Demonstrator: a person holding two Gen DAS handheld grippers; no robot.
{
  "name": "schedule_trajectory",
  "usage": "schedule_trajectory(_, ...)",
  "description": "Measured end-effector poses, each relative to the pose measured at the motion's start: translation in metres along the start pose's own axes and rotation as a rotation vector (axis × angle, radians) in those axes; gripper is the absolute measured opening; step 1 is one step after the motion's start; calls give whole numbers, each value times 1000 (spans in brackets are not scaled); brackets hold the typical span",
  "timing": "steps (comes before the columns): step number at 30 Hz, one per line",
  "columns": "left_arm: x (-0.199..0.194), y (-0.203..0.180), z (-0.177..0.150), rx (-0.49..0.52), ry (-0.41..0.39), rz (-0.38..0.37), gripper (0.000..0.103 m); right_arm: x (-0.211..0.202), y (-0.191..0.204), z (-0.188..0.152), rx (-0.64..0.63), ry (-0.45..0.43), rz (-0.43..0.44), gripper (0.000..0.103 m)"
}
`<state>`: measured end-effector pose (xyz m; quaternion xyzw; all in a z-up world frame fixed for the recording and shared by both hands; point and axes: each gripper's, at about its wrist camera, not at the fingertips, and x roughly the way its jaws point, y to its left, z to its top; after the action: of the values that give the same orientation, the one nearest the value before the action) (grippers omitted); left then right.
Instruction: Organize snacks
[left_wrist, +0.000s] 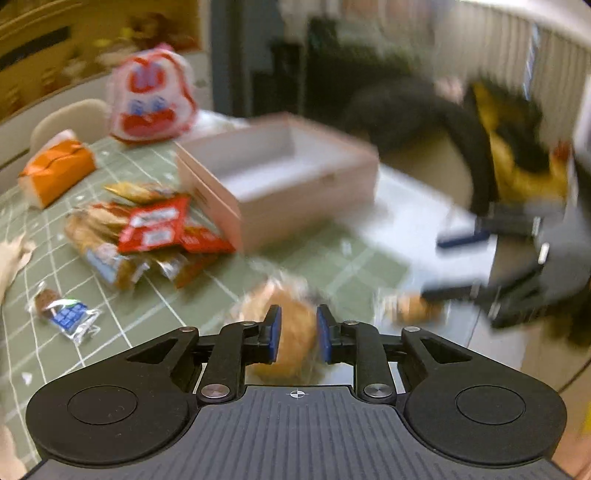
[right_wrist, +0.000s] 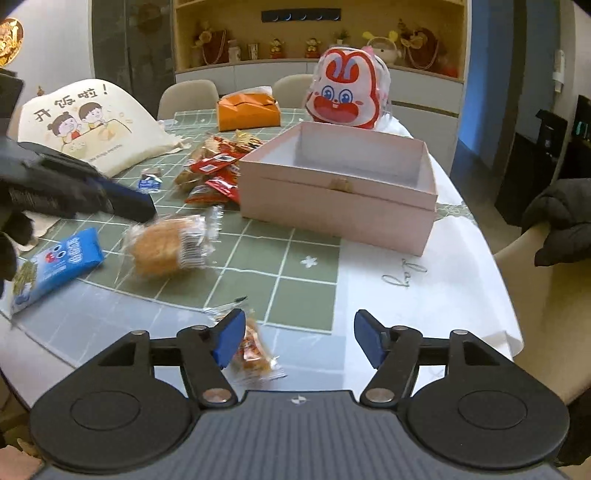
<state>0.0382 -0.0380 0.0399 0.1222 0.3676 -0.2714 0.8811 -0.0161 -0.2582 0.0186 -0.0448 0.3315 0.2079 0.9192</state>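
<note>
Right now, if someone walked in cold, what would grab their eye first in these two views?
Probably the open pink box in the middle of the table, empty inside, with the red and white rabbit bag standing behind it. Next, the left gripper closed on a wrapped golden bun, while the right gripper hangs open over a small snack packet.

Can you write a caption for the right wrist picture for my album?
Open right gripper hovers over a small orange wrapped snack, facing an open pink box.
</note>
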Motion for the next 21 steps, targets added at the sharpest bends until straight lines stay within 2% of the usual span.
schedule_trajectory(3, 7, -15, -7, 114, 13, -5, 27, -1, 2, -3, 6, 0, -4, 66)
schedule_trajectory(5, 11, -18, -4, 136, 32, -30, 27, -2, 2, -4, 4, 0, -5, 68)
schedule_trajectory(7, 10, -18, -2, 139, 34, -52, 30, -3, 4, -5, 0, -4, -13, 75)
schedule_trajectory(8, 8, -18, -1, 149, 24, -34, 30, -4, 6, -7, -7, -10, -22, 78)
schedule_trajectory(9, 6, -18, 0, 172, 9, 19, 30, -6, 7, -10, -14, -18, -33, 83)
schedule_trajectory(11, 5, -21, 3, 227, 2, 128, 29, -8, 9, -14, -35, -29, -41, 85)
schedule_trajectory(12, 7, -20, 3, 241, 20, 144, 29, -8, 9, -15, -39, -24, -31, 85)
schedule_trajectory(13, 12, -18, 2, 245, 53, 123, 29, -7, 8, -15, -33, -14, -14, 85)
schedule_trajectory(16, 14, -20, 0, 280, 56, 73, 43, -3, 3, -16, 4, 5, 17, 85)
schedule_trajectory(18, 17, -23, 1, 297, 73, 46, 62, 1, 0, -17, 34, 13, 23, 85)
schedule_trajectory(20, 20, -26, 1, 312, 87, 25, 70, 5, -2, -18, 58, 23, 23, 85)
schedule_trajectory(21, 22, -26, 2, 316, 91, 24, 71, 7, -3, -18, 68, 30, 20, 85)
